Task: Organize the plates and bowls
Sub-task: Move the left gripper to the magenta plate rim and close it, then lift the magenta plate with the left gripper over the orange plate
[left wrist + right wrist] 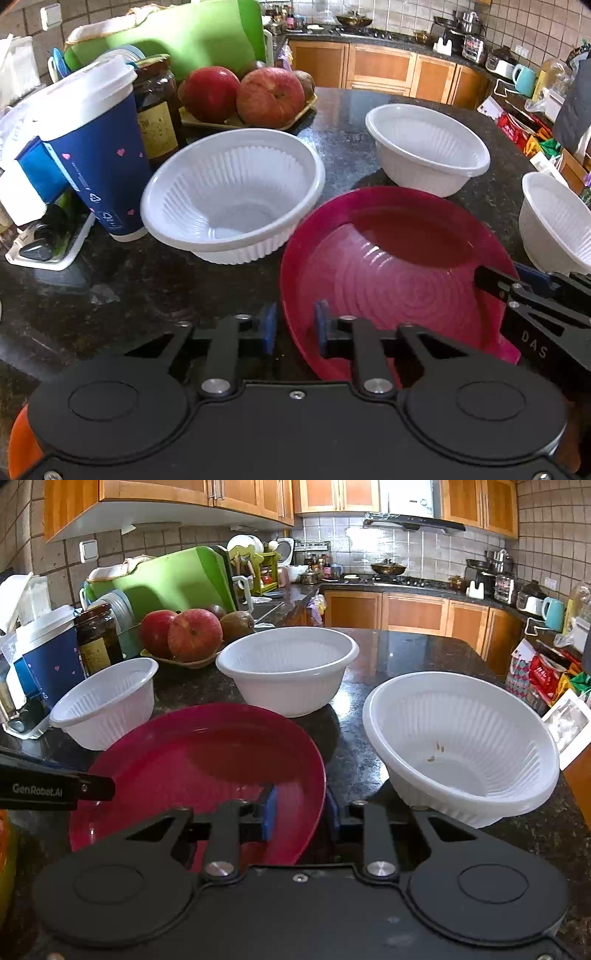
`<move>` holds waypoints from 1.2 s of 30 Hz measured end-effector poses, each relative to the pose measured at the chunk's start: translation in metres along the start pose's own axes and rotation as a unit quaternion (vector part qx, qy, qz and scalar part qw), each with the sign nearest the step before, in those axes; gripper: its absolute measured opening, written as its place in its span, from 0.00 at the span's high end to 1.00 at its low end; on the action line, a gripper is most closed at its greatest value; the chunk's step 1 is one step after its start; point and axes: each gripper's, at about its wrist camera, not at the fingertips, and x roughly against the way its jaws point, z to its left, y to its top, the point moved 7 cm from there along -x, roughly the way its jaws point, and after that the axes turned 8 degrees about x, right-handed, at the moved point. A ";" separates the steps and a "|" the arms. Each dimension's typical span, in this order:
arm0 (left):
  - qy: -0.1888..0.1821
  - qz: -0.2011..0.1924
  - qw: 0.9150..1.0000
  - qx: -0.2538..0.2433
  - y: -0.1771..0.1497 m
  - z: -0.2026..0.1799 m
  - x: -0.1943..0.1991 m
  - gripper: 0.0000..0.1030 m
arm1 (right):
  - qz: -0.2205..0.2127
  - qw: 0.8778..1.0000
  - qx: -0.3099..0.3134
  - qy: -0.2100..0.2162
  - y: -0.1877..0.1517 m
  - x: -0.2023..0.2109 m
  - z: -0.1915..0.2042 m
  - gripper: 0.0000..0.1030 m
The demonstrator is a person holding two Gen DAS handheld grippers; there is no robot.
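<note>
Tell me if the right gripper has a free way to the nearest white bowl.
Probably yes: the right gripper straddles the red plate's rim, and the bowl sits just right of it with nothing between.

Right gripper (300,814) sat at the near right rim of the round red plastic plate (207,760), blue pads either side of the rim, jaws narrow; actual pad contact couldn't be confirmed. Left gripper (107,788) reached the plate's left edge, its jaw state unreadable. Three white ribbed plastic bowls stood on the dark speckled granite counter (388,657): left bowl (107,701), middle bowl (288,668) behind the plate, right bowl (461,746) tilted, just beside the gripper.
</note>
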 end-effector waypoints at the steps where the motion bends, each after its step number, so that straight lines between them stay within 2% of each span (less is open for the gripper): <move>1: 0.003 -0.002 1.000 -0.001 0.000 0.000 0.000 0.79 | 0.000 1.000 0.001 -0.005 0.000 -0.001 0.000 0.80; 4: 0.006 -0.004 1.000 -0.003 0.000 0.001 0.000 0.83 | 0.001 1.000 0.000 -0.017 -0.002 0.000 -0.002 0.89; 8: 0.000 0.003 1.000 0.003 -0.002 0.004 0.003 0.86 | 0.005 1.000 -0.014 -0.014 -0.004 0.004 -0.005 0.91; 15: -0.009 0.015 1.000 -0.009 -0.022 0.002 0.019 0.86 | 0.014 1.000 -0.024 -0.011 -0.017 0.024 -0.002 0.91; 25: -0.029 0.021 0.998 -0.046 -0.061 -0.013 0.051 0.85 | 0.028 0.997 -0.074 -0.015 -0.051 0.067 -0.011 0.91; 36: -0.006 -0.007 0.999 -0.037 -0.053 -0.016 0.041 0.77 | 0.013 0.998 -0.063 -0.017 -0.052 0.064 -0.016 0.87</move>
